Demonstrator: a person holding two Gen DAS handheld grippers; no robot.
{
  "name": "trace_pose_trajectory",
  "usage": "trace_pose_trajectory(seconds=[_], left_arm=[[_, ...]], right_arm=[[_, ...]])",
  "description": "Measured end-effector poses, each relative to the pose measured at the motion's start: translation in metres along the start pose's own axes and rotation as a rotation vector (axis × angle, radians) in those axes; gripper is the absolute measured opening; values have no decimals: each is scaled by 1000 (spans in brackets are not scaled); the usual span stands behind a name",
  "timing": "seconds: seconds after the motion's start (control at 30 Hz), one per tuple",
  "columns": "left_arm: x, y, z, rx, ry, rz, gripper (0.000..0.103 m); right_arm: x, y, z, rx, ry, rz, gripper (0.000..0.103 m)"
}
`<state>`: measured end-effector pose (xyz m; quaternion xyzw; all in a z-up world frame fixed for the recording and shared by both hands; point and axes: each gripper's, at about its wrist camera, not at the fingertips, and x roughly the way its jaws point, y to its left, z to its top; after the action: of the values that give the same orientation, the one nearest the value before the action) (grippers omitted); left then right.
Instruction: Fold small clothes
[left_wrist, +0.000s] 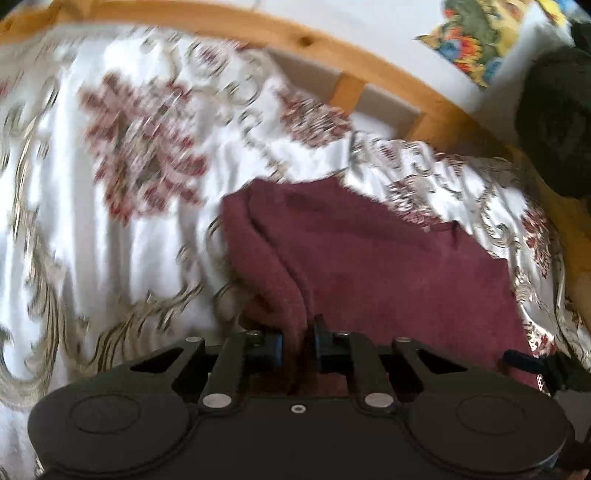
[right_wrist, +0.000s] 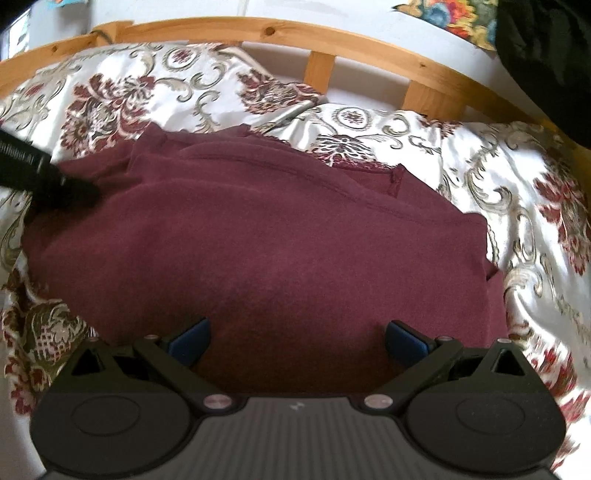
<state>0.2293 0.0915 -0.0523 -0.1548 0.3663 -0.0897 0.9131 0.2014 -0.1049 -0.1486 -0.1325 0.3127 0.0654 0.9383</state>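
Two layers of the maroon fleece garment (left_wrist: 369, 266) show in my left wrist view, where it fills the lower centre and right of the frame on the floral bedspread (left_wrist: 110, 221). My left gripper (left_wrist: 298, 343) is clamped on a ridge of it rising at the bottom centre, so I judge a fold is in hand, not finished. Most of this frame is smeared, so the ridge could be a sleeve or a doubled edge; I cannot tell which. A dark blob at the right edge is unreadable.

My right wrist view shows the maroon fleece garment (right_wrist: 266, 229) spread broad across the middle of the floral bedspread (right_wrist: 480, 177), with seams and overlapped panels along its upper edge. My right gripper (right_wrist: 297, 341) hovers over its near edge at the bottom centre, jaws wide apart, holding nothing. My own tongs hide that near hem. I judge at least one more fold remains. The wooden bed frame (right_wrist: 332, 37) curves across the top.
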Motion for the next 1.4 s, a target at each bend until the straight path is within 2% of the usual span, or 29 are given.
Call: trace_pose_trajectory(seconds=[0.1, 0.3, 0.4, 0.53, 0.67, 0.73, 0.8, 0.87, 0.93, 1.07, 1.17, 1.27, 1.4], left_arm=[[-6, -28, 13, 44, -5, 0, 14], [-7, -99, 29, 164, -14, -44, 13], [0, -136, 26, 220, 6, -81, 13], [20, -173, 10, 262, 53, -131, 9], [37, -198, -13, 297, 102, -140, 11], [42, -200, -21, 307, 117, -138, 13], [41, -201, -26, 313, 128, -150, 23], [37, -202, -29, 314, 144, -166, 50], [33, -204, -31, 325, 156, -179, 68], [21, -207, -36, 351, 177, -211, 87], [7, -208, -41, 352, 171, -240, 95], [-7, -208, -44, 344, 167, -262, 97], [-26, -205, -47, 329, 210, -380, 101]], right_arm=[[-10, -9, 3, -37, -18, 0, 103], [-33, -61, -5, -29, -38, -172, 103], [-38, -108, -16, 75, -31, -236, 103], [-48, -175, -38, 317, -41, -263, 103], [-51, -220, -62, 572, -39, -197, 103], [-51, -228, -68, 626, -51, -177, 103], [-49, -227, -68, 631, -51, -159, 103], [-47, -219, -65, 616, -53, -134, 103], [-42, -211, -60, 602, -53, -96, 103], [-34, -199, -54, 577, -19, -60, 103], [-31, -197, -55, 573, 1, -80, 103], [-32, -200, -57, 594, -5, -74, 103], [-28, -199, -57, 580, 2, -86, 103]])
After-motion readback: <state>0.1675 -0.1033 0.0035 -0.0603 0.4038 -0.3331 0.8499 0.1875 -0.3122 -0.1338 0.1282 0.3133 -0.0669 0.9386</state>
